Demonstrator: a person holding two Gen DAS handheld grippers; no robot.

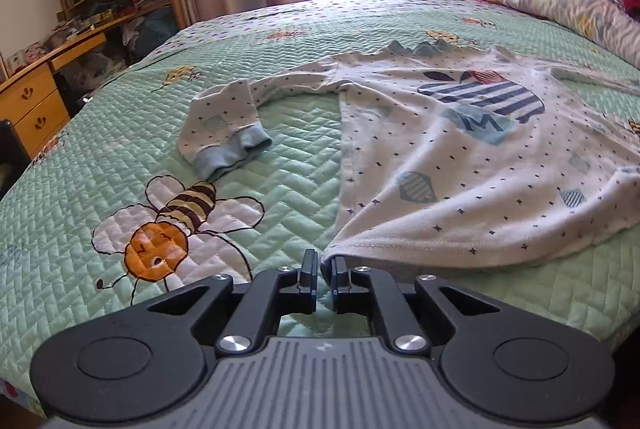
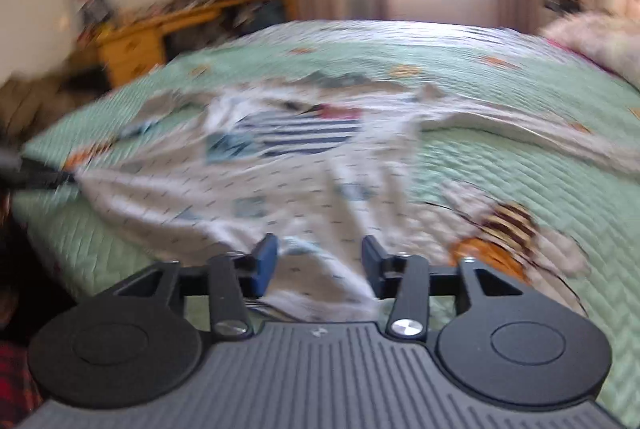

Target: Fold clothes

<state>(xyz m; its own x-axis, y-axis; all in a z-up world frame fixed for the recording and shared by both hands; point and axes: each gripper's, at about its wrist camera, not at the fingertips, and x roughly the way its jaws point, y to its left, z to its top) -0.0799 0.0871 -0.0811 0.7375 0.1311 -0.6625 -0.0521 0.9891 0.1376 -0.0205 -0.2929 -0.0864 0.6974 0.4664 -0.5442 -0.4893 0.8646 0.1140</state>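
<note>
My left gripper (image 1: pixel 320 265): black linkage arms, silver screws, ribbed grey body, round black discs. My right gripper (image 2: pixel 319 261): same build, blue finger pads (image 2: pixel 266 261).

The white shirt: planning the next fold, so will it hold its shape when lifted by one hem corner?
Probably not. The white shirt puckers towards the left gripper pinching its hem, so it likely drapes. The sleeve lies curled, suggesting it trails.

**Bed with the bee quilt**

So the bed (image 1: pixel 280 117) has a mint green quilted cover with big stitched bees on it. A white star-print shirt (image 1: pixel 460 165) lies spread flat on the right side, one sleeve (image 1: pixel 224 125) curled out to the left. A floral pillow (image 1: pixel 560 1) sits far right by the headboard.
</note>
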